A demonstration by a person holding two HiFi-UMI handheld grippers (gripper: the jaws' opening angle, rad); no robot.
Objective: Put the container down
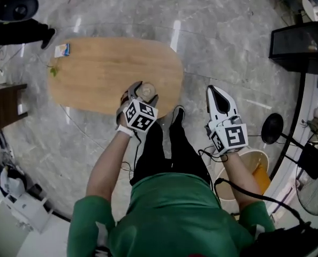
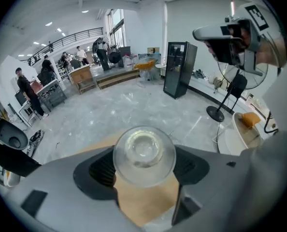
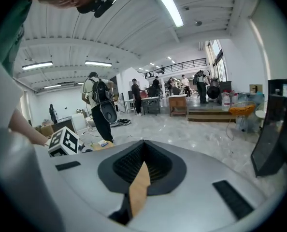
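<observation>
Where marble floor (image 1: pixel 228 47) spreads, left tool (image 1: pixel 143 94) clamps container (image 2: pixel 144 154) above oval wooden table (image 1: pixel 105 71).

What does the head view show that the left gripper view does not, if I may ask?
Only the head view: the whole oval table, a small blue-and-white item at its left end, and the person's green shirt. Only the left gripper view: people in the hall behind. Both: the left gripper shut on the clear container above the table.
</observation>
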